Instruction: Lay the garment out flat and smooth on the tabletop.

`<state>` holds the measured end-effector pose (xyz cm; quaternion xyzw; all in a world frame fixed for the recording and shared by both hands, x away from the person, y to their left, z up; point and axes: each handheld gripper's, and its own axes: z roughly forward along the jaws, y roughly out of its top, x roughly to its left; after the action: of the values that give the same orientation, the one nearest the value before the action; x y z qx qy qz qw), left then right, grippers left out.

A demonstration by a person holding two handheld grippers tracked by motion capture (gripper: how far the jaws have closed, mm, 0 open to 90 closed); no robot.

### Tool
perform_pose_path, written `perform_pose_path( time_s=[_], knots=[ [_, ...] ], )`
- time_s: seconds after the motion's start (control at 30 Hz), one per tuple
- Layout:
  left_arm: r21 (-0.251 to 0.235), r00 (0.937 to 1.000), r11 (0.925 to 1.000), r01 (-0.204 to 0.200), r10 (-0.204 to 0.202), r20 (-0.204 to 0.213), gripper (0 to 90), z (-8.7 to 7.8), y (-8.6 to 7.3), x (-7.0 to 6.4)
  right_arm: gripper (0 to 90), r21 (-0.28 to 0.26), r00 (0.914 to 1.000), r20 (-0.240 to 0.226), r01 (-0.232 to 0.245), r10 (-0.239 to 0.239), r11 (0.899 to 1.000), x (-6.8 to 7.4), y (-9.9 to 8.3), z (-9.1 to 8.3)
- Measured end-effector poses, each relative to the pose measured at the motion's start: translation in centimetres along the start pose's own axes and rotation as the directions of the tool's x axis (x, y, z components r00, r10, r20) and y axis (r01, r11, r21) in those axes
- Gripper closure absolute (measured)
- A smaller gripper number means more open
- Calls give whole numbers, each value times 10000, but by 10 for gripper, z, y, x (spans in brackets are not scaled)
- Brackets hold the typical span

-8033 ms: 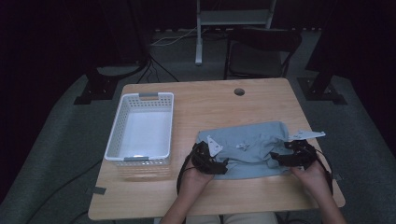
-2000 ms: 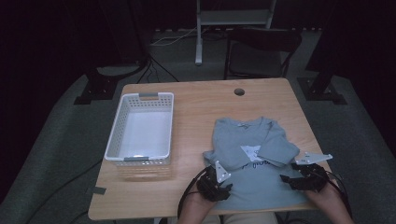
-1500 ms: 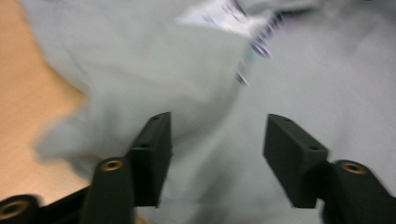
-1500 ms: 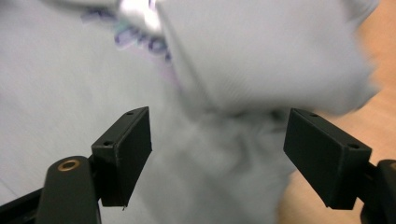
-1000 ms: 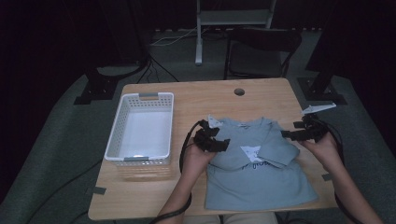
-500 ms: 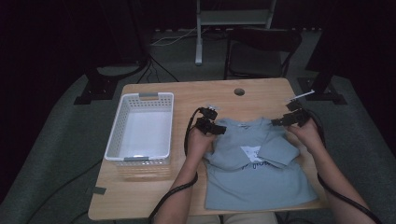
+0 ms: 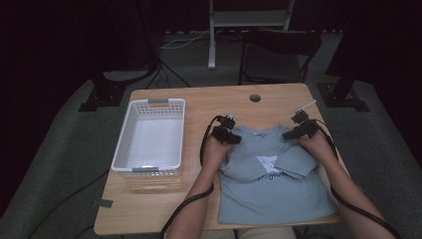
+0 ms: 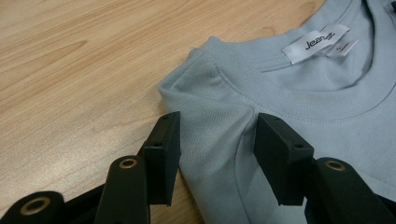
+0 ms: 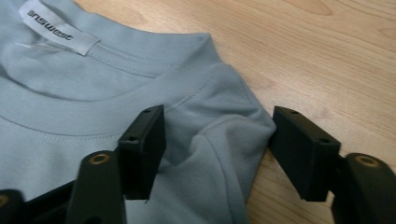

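High view: a basket (image 7: 149,137) sits at the table's (image 7: 149,214) left, and your shirt (image 7: 273,184) lies flat right of it, collar at the far end. Your left gripper (image 7: 228,133) straddles the left shoulder, jaws apart. Your right gripper (image 7: 297,130) straddles the right shoulder, jaws also spread wide.

The shirt (image 7: 271,186) lies on the table (image 7: 199,104), at its near right part, collar toward the far edge. The basket (image 7: 151,137) stands on the table left of the shirt, apart from it. The 2 grippers sit at the shirt's shoulders: left gripper (image 7: 228,133) between basket and collar, right gripper (image 7: 297,130) opposite. A chair (image 7: 276,55) stands behind the table.
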<state>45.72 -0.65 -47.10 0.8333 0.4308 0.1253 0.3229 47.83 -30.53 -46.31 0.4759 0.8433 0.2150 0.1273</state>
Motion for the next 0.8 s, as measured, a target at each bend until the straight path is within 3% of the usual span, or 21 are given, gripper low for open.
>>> perform_pose_path(
  time_s=[0.2,0.33,0.4,0.5,0.6,0.73,0.8],
  knots=[
    [-55,9998,9998,-187,186,-52,576,0,-1,-1,459,66,9997,127,212,-213,9998,7,1,-2],
    [-305,9993,9991,-289,295,224,748,1,-5,-1,564,9,9997,-84,247,-247,9997,8,0,-3],
    [-484,9990,9983,-325,340,293,809,1,-7,-3,662,9,9991,-192,379,-379,9993,10,0,-3],
    [-564,9991,9977,-383,393,175,837,1,-9,-6,755,46,9976,-273,642,-640,9979,15,0,-4],
    [-536,9968,9954,-788,781,-141,846,-1,-9,-12,807,181,9968,-276,759,-754,9970,18,0,-6],
    [-873,9970,9941,-650,682,351,852,-15,-5,-14,828,-241,9970,-576,496,-509,9985,15,-1,-19],
    [-1235,9977,9909,-530,577,350,853,-25,1,-13,830,-585,9957,-825,369,-417,9976,12,4,-30]
  ],
)
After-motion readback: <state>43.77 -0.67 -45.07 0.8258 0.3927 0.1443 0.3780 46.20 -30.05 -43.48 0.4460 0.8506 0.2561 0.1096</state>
